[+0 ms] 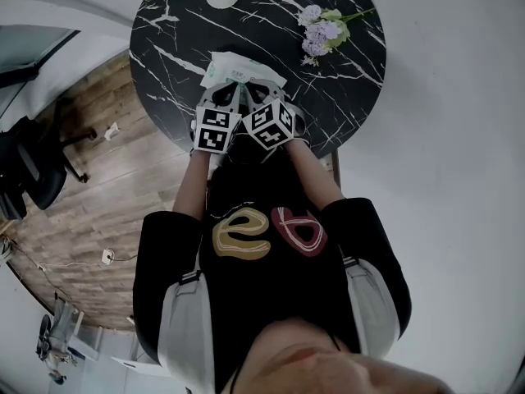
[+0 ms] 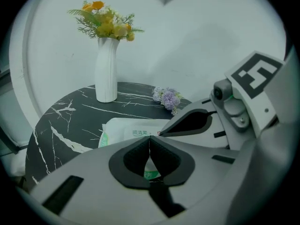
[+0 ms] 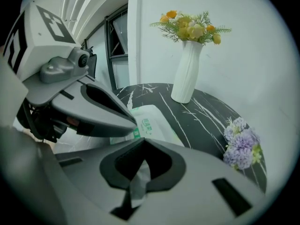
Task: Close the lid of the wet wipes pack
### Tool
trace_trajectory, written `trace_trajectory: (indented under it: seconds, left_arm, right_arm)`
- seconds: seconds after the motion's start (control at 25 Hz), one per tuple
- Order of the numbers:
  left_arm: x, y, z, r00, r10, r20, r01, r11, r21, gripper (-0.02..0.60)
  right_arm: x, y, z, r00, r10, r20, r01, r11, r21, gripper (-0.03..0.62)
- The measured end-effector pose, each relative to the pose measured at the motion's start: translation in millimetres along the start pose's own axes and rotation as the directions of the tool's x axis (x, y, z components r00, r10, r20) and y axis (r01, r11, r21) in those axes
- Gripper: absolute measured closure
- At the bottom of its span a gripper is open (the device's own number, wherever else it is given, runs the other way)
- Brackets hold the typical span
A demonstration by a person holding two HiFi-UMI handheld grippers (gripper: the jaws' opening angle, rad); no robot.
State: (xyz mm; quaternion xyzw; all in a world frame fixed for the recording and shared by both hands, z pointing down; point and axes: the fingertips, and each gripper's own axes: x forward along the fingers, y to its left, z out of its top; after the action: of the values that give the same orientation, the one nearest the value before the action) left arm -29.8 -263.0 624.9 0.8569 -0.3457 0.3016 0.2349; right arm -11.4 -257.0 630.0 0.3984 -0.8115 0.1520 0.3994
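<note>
1 vase (image 2: 106, 69), 1 loose posy (image 2: 168, 97) beyond the wipes pack (image 2: 131, 128)

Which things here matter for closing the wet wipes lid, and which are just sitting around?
For the job: wet wipes pack, left tool, right tool, both at its near edge.
Just lying about: white vase of yellow flowers, purple flower bunch.
</note>
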Motion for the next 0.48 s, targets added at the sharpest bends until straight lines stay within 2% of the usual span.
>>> trace_trajectory:
  seconds: [0.12, 0.48]
  left_arm:
    - [3.7, -5.1, -3.7, 1.0, 0.003, -0.017, -0.003, 1.0, 0.028, 0.565]
    - [6.7, -2.9, -8.4, 1.0, 0.006, -0.011, -0.006, 0.999, 0.036, 0.565]
  right_arm:
    - [-0.6, 0.7, -1.0, 1.0, 0.001, -0.001, -0.001, 1.0, -0.026, 0.583]
    - [-0.1, 0.9, -0.8, 1.0, 0.011, 0.0, -0.011, 1.0, -0.006, 0.583]
